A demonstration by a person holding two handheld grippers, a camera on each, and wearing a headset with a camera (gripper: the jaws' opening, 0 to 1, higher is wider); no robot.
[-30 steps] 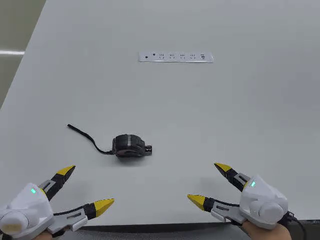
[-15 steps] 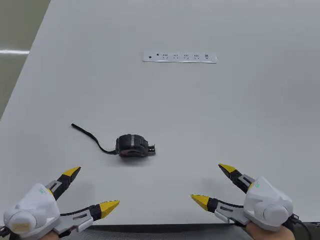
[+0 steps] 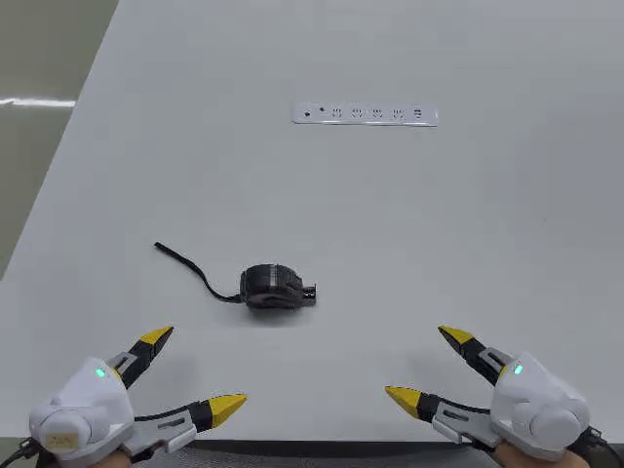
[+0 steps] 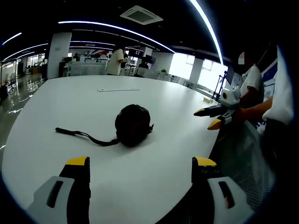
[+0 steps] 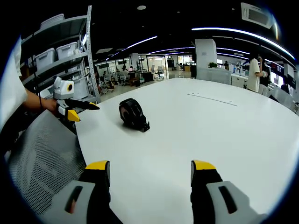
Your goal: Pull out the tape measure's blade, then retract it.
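Note:
A black tape measure (image 3: 276,287) lies on the white table (image 3: 390,224), its blade tip facing right and a black wrist strap (image 3: 190,266) trailing off to the left. It shows ahead in the left gripper view (image 4: 133,124) and in the right gripper view (image 5: 132,113). My left gripper (image 3: 192,373) hovers open near the table's front edge, below and left of the tape measure. My right gripper (image 3: 429,368) hovers open at the front right, well apart from it. Nothing is between either pair of yellow-tipped jaws.
A white power strip (image 3: 365,114) lies flat at the far middle of the table. The table's front edge (image 3: 312,447) runs just under both grippers. To the left the floor (image 3: 39,107) drops away past the table's slanted edge. A person stands far off in the room (image 4: 116,60).
The head camera has shifted, so the whole scene sits slightly further right. Both grippers stay open near the front edge, a little lower in view. The tape measure has not moved on the table.

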